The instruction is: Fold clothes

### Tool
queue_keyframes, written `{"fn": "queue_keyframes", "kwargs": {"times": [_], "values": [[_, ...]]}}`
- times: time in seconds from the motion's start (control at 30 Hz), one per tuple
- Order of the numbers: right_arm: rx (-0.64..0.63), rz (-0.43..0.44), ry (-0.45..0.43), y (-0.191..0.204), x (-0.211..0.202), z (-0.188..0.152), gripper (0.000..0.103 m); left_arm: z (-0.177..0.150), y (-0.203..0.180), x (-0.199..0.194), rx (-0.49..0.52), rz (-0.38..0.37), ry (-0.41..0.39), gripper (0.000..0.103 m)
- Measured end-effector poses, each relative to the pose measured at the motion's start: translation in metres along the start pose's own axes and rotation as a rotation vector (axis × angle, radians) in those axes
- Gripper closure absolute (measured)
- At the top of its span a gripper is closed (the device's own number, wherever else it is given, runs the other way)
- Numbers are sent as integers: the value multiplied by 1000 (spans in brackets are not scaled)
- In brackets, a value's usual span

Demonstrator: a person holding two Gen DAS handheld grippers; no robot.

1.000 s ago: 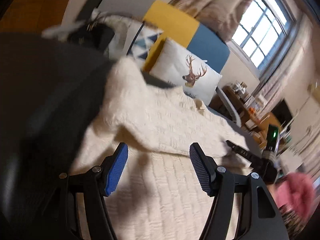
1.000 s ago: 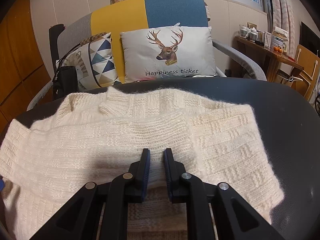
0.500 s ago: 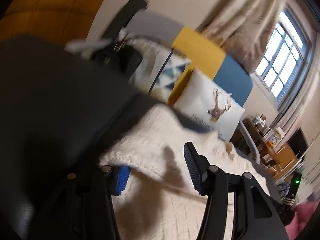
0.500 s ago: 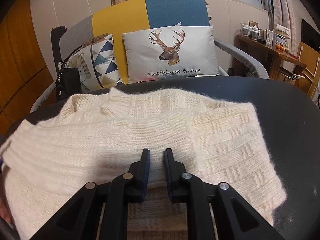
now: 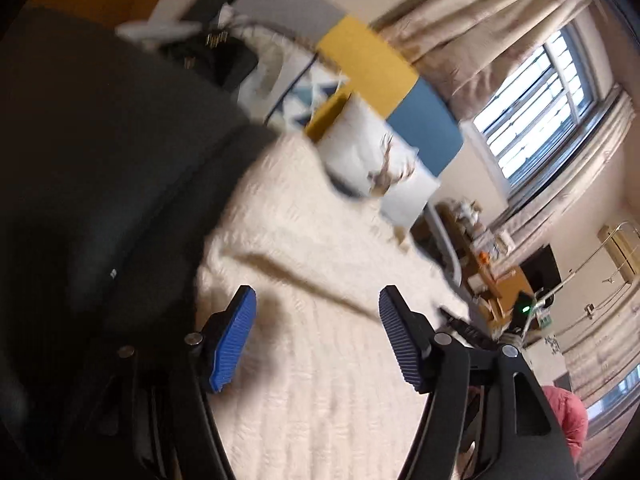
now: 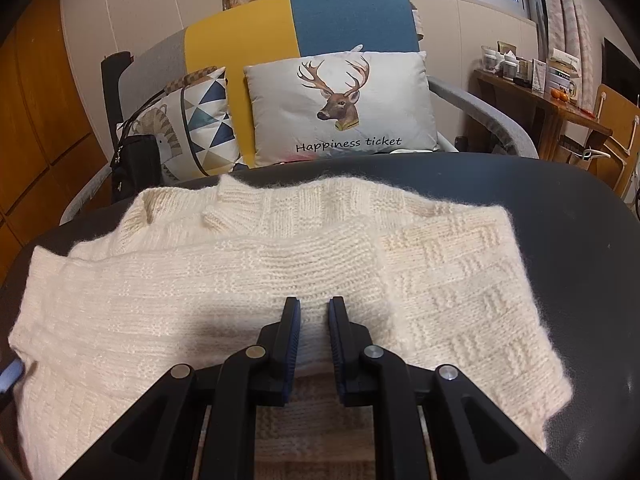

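A cream knitted sweater (image 6: pixel 200 280) lies on the dark round table (image 6: pixel 560 200), with a sleeve folded across its body. My right gripper (image 6: pixel 314 304) is shut on the near fold of the knit, which shows as a strip between the fingers. In the left wrist view the sweater (image 5: pixel 304 220) is blurred. My left gripper (image 5: pixel 316 300) hovers over its left end with the jaws opening. Its blue pads (image 5: pixel 232 340) stand wide apart and pinch nothing.
Behind the table stands a yellow and blue sofa (image 6: pixel 280 28) with a deer cushion (image 6: pixel 340 100), a triangle-patterned cushion (image 6: pixel 200 128) and a black bag (image 6: pixel 136 168). A wooden side table (image 6: pixel 532 96) with jars is at the right. Something pink (image 5: pixel 564 412) shows low right.
My left gripper narrowed around the sleeve's edge, shifted sideways, then widened again. The sweater's left end now lies flat. The right gripper has not moved.
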State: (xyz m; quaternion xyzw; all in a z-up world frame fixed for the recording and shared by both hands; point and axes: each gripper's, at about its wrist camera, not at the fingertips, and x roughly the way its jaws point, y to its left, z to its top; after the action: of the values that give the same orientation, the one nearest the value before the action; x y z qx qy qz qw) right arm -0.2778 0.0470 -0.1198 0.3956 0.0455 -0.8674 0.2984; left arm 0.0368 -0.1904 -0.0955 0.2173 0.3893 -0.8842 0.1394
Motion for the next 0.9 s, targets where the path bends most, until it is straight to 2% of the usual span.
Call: {"fn": "queue_keyframes", "kwargs": {"times": [0.07,0.13,0.17,0.27,0.37,0.4,0.43,0.5,0.63,0.73,0.83,0.87,0.9], "values": [[0,0,0,0,0,0,90,11,-19,-5,62,1,-81,39],[-1,-1,0,-1,0,0,90,29,-38,18,115,53,-61,87],[-1,0,0,0,0,0,90,40,-47,34,144,91,-36,88],[0,1,-1,-1,0,0,90,61,-53,80,160,139,28,88],[3,5,-3,-1,0,0,90,64,-46,105,197,226,74,88],[3,6,-4,-2,1,0,90,66,-43,113,214,258,89,92],[4,7,-4,-2,1,0,90,67,-39,116,231,288,95,97],[6,9,-5,-2,1,-1,90,69,-30,123,264,348,103,101],[9,14,-6,-3,1,-1,90,80,7,117,198,470,61,101],[9,12,-7,-3,1,-2,90,80,43,112,25,402,83,101],[7,9,-7,-3,2,-2,90,80,48,104,-2,380,79,101],[6,8,-7,-2,2,-2,90,80,48,96,-13,367,52,101],[5,7,-6,-2,1,-2,90,78,46,84,-22,320,19,101]]}}
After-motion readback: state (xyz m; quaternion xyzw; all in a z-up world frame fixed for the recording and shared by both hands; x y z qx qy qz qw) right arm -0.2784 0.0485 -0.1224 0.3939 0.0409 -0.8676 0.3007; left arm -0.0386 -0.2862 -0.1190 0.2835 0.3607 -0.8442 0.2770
